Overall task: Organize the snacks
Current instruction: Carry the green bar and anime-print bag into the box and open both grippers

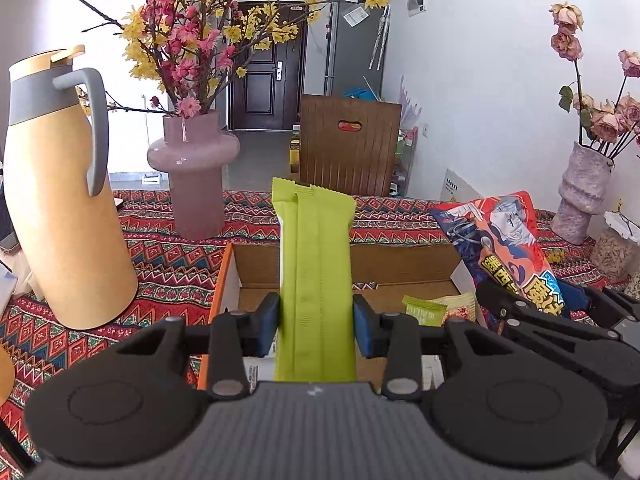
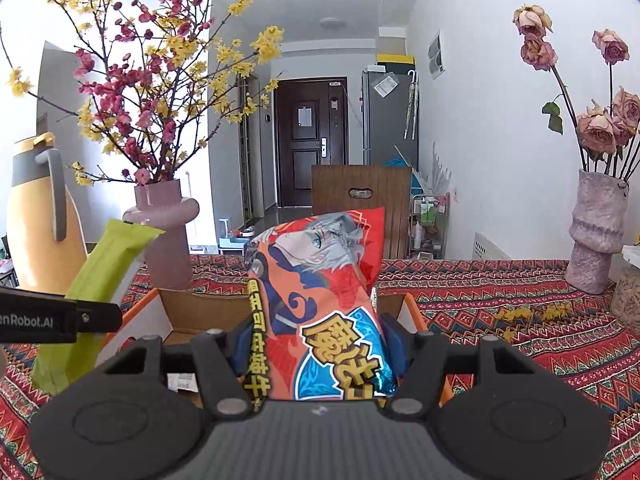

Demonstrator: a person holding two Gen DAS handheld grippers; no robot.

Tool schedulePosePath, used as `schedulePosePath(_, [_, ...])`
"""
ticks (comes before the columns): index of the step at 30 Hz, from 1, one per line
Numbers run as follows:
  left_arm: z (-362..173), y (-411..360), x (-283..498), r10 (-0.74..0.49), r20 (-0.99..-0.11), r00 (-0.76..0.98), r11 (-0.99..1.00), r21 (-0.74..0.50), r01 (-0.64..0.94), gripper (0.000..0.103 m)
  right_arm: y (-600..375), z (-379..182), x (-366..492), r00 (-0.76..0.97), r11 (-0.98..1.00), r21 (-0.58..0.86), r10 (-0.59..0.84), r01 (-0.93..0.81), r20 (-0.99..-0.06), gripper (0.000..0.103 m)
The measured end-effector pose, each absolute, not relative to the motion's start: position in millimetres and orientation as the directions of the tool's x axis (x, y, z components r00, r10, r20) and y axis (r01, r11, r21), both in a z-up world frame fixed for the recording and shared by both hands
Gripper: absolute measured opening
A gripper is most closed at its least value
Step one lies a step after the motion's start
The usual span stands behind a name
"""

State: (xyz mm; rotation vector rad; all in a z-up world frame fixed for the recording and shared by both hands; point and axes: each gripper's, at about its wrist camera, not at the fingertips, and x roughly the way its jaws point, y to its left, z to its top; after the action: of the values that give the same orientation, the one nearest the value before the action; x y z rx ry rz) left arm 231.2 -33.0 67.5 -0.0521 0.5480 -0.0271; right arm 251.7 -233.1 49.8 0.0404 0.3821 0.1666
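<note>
1. The step in hand appears to be carrying two snacks to the cardboard box on the patterned tablecloth. The left gripper is clamped on a green packet, and the right gripper is clamped on an orange snack bag.
2. To do it well, each hand probably needs to bring its snack fully over the open box before the jaws part, so that nothing lands on the rim.
3. The two grippers sit just beside each other, so staggering the releases would likely avoid a knock between them.
4. The tall green packet should go in lying flat or against a wall; dropped upright, it may tip out.
5. A small green pack and a beige one beside it already lie in the box's right part, so the free left part seems the better spot.
6. The green packet is long, slim and flat, with a seam down its back, and stands upright between the blue pads.
7. The orange bag is puffy and glossy, with a cartoon figure and yellow lettering; it will likely crumple under a hard squeeze.
</note>
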Motion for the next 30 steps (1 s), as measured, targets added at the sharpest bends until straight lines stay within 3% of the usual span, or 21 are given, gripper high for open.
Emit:
schedulePosePath(21, [22.4, -26.3, 270.7, -0.073, -0.586, 0.807, 0.995, -0.094, 0.021, 0.042, -239.7, 16.6, 278.0, 0.870, 0.987, 0.100, 0.156, -0.123, -0.467, 0.064])
schedulePosePath(23, [24.0, -24.3, 268.9, -0.073, -0.575, 0.815, 0.995, -0.099, 0.020, 0.052, -242.4, 17.4, 275.8, 0.875, 0.987, 0.108, 0.154, -0.117, -0.459, 0.069])
schedulePosePath(25, [26.8, -22.4, 265.7, -0.060, -0.556, 0.829, 0.995, -0.101, 0.004, 0.083, -247.2, 19.6, 273.4, 0.883, 0.987, 0.124, 0.146, -0.100, -0.447, 0.087])
schedulePosePath(27, [30.8, -20.7, 261.0, -0.040, -0.533, 0.845, 0.995, -0.102, -0.018, 0.096, -252.9, 22.4, 270.8, 0.894, 0.987, 0.140, 0.132, -0.079, -0.429, 0.100])
schedulePosePath(30, [34.9, -16.7, 257.4, -0.035, -0.515, 0.857, 0.992, -0.119, -0.031, 0.103, -260.5, 25.4, 267.1, 0.903, 0.983, 0.168, 0.132, -0.068, -0.408, 0.103])
